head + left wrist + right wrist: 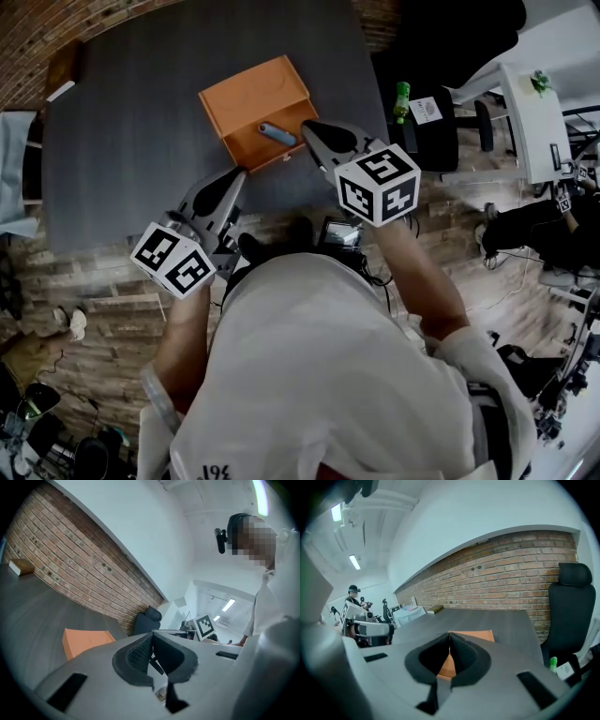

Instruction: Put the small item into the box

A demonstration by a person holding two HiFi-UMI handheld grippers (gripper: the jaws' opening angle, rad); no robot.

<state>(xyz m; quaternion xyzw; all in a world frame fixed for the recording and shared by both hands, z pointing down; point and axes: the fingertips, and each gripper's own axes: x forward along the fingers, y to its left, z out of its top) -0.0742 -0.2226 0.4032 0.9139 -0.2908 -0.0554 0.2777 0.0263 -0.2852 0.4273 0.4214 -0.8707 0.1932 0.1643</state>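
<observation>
Orange box (246, 108) open on grey table (131, 112), small blue item (277, 134) already inside. Left claw (236, 178) and right claw (309, 129) pinched shut, empty, hovering near. Risk: clipping the box's front wall, jolting item out.

Light: even indoor glow from ceiling strips (354, 562)
Table (131, 131): dull and dark
Edges: fisheye bending, black corners in gripper views
Focus: close jaws slightly soft
</observation>
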